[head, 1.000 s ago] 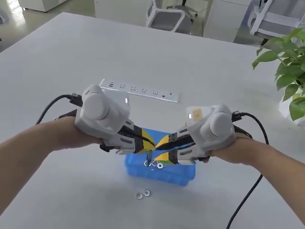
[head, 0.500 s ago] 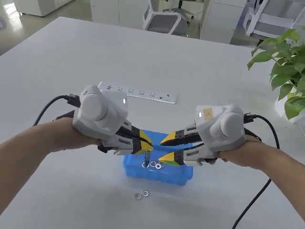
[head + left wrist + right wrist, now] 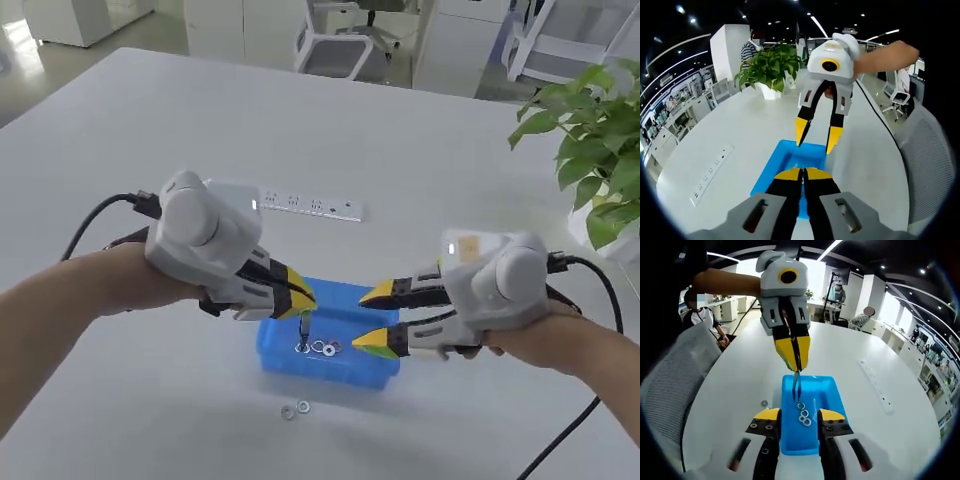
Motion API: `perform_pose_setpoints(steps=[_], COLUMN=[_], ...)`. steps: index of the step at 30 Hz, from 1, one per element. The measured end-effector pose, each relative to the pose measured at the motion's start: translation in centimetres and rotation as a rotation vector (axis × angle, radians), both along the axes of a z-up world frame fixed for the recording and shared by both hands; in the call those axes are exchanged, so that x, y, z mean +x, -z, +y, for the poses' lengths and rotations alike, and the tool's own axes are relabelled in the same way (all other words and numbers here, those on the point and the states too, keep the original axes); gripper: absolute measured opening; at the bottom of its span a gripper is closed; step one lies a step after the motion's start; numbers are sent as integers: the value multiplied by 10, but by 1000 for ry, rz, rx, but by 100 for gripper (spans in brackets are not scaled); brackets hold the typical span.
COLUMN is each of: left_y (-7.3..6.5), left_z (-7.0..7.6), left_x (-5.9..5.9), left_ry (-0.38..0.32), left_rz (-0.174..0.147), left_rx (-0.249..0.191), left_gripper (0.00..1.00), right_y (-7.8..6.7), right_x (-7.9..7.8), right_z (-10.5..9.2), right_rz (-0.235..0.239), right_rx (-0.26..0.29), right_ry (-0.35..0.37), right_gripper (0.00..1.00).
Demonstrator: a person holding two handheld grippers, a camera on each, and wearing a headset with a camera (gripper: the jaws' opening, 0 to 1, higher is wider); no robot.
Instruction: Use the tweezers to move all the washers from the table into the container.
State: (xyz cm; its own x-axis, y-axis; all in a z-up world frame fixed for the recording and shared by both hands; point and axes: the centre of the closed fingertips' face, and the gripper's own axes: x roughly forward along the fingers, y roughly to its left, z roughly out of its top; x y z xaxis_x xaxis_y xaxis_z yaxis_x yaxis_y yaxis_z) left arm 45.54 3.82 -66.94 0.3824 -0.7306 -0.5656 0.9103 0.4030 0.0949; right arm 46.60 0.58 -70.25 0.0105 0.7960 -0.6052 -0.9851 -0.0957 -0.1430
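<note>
Fingers [image 3: 789,175] of the left gripper [image 3: 803,172] are pressed together, no gap visible between the yellow tips, clamped on the tweezers [image 3: 796,382]. Tweezers hang straight down from the tips, thin and dark. Their points are inside the blue container [image 3: 330,368], right by the nearest washer. Can't tell if they touch it or pinch anything.

Right gripper [image 3: 374,318] has its fingers [image 3: 385,292] spread wide apart and nothing between them. In the head view it sits at the container's right edge, tips pointing left toward the tweezers. The two grippers face each other across the container, near but apart.

About three washers in the container [image 3: 803,414] lie in a short row on the blue floor. In the right gripper view they sit between that gripper's own jaw tips.

Two washers on the table [image 3: 295,408] lie side by side, just in front of the container's near wall and outside it. The right gripper view shows one of them to the left of the container.

The container stands on a white table [image 3: 420,150]. A white power strip [image 3: 310,205] lies flat beyond the container, apart from it. A green plant [image 3: 590,140] stands at the far right edge of the table. Black cables run back from both grippers.
</note>
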Motion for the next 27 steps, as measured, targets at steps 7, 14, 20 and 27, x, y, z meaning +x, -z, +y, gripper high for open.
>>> perform_pose_setpoints(steps=[7, 14, 20, 27], left_y=[-8, -14, -18, -24], left_z=[3, 4, 4, 7], left_x=[-1, -6, -10, -18], left_ry=[-5, -4, -5, -10], left_rz=[-4, -6, -10, -13], left_rx=[0, 1, 0, 4], left_gripper=[5, 5, 5, 5], right_y=[-3, -3, 0, 5], right_x=[-5, -10, -18, -27], right_z=[-15, -28, -36, -45], right_rz=[-1, -1, 3, 25], right_rx=[7, 7, 7, -4], right_ry=[42, 77, 98, 139], right_gripper=[32, 35, 41, 49])
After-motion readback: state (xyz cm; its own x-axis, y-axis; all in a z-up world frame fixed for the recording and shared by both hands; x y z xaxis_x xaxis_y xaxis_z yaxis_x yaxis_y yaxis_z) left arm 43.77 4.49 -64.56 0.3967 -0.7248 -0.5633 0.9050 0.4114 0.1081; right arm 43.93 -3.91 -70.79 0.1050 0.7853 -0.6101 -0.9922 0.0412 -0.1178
